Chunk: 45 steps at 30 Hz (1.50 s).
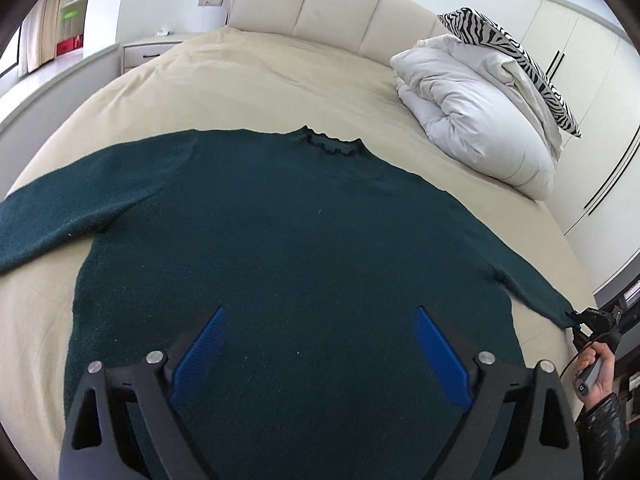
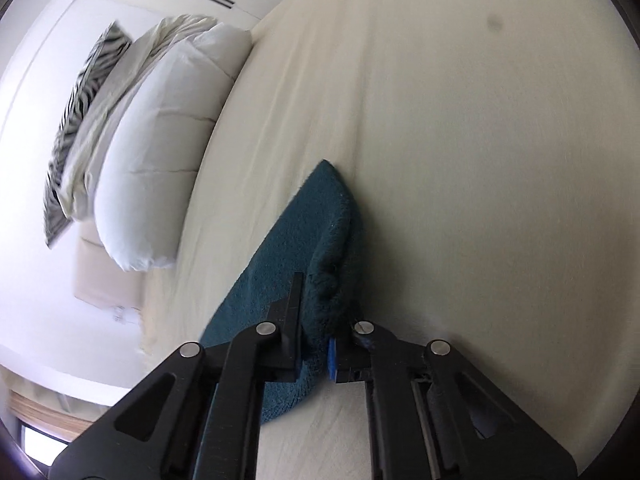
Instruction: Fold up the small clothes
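Observation:
A dark green sweater (image 1: 288, 240) lies flat and spread out on the cream bed (image 1: 248, 84), collar away from me, both sleeves stretched to the sides. My left gripper (image 1: 320, 320) is open above the sweater's lower body, its blue pads wide apart and holding nothing. My right gripper (image 2: 324, 304) is shut on the cuff of the right sleeve (image 2: 304, 240). In the left wrist view the right gripper (image 1: 588, 324) shows at the end of that sleeve (image 1: 532, 292) by the bed's right edge.
A folded white duvet (image 1: 472, 112) with a zebra-print pillow (image 1: 508, 52) on it lies at the bed's far right corner. A padded headboard (image 1: 328, 4) stands behind. A nightstand (image 1: 148, 50) stands at the far left. White wardrobe doors (image 1: 592, 80) stand at the right.

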Available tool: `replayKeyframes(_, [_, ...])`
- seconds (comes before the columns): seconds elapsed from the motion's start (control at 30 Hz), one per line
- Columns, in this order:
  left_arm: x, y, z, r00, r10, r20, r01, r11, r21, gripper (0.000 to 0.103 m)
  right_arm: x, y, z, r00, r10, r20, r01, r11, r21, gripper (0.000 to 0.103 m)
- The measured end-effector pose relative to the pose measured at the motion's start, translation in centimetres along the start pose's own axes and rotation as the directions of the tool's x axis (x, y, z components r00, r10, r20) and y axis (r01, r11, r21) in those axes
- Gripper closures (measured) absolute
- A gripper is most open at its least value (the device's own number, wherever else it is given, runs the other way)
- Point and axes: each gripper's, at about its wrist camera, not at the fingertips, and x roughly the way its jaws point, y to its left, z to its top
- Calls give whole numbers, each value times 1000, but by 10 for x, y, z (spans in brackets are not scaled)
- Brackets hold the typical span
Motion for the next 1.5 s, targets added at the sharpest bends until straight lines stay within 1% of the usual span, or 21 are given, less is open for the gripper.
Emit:
replayKeyframes(0.1, [10,6,5,998,-59,-22,58,997,-43,16,-4,45,-8,999,-35,24,38,989,-144,96])
replayKeyframes(0.2, [14,17,12,991,-130,-23,127,986,-104,16,-1,121,-36,1000,8,3,-6,937,-350,96])
replayKeyframes(0.27, [14,26,17,987,-157,-13,154,978,-142,17,9,174,-70,996,59,-70,-85,876,-474,97])
replayKeyframes(0.3, [13,30,20,986,-169,-7,166,974,-157,19,16,205,-96,991,79,-111,-127,831,-542,97])
replayKeyframes(0.37, [12,42,23,981,-193,4,191,962,-194,24,32,255,-149,967,116,-228,-236,749,-619,97])
replayKeyframes(0.5, [10,63,29,975,-221,16,218,943,-253,29,63,321,-251,917,106,-385,-366,606,-707,97])
replayKeyframes(0.57, [12,71,31,973,-231,16,226,936,-269,29,82,339,-294,897,80,-434,-400,563,-723,97])
replayKeyframes(0.63, [15,78,33,970,-241,19,237,930,-283,29,100,342,-326,880,39,-474,-413,559,-719,97])
replayKeyframes(0.73, [20,85,36,965,-260,27,256,916,-310,29,121,337,-352,878,-19,-479,-387,559,-733,96])
replayKeyframes(0.87, [32,84,43,958,-286,15,275,904,-327,29,124,316,-378,874,-31,-484,-375,590,-715,88])
replayKeyframes(0.93, [39,80,46,955,-297,0,281,901,-331,28,113,306,-399,874,-4,-486,-398,568,-720,70])
replayKeyframes(0.97, [43,78,47,953,-304,-8,284,898,-336,26,108,304,-399,868,6,-497,-415,559,-718,48])
replayKeyframes(1.0, [47,74,48,949,-314,-18,290,895,-339,25,97,296,-410,863,13,-506,-427,554,-714,39])
replayKeyframes(1.07, [56,68,49,946,-323,-39,292,896,-334,24,79,288,-414,855,15,-518,-446,530,-721,38])
replayKeyframes(1.13, [66,60,51,944,-324,-60,288,900,-327,24,64,280,-412,857,-3,-516,-443,508,-739,38])
replayKeyframes(1.23, [81,42,57,947,-309,-84,273,918,-289,27,40,258,-385,841,36,-539,-471,539,-698,38])
replayKeyframes(1.3, [93,31,61,947,-300,-114,262,928,-265,46,26,242,-362,853,81,-516,-462,578,-673,38])
replayKeyframes(1.33, [98,26,63,948,-291,-126,253,933,-255,52,21,236,-351,859,98,-503,-453,601,-658,38])
replayKeyframes(1.4, [109,18,66,956,-252,-152,216,951,-222,76,13,223,-324,867,142,-478,-443,659,-608,38])
replayKeyframes(1.47, [117,12,68,962,-210,-177,176,966,-190,93,3,213,-297,880,184,-437,-428,704,-566,38])
replayKeyframes(1.5, [117,10,69,964,-197,-177,165,970,-178,93,1,210,-288,886,195,-420,-422,715,-557,38])
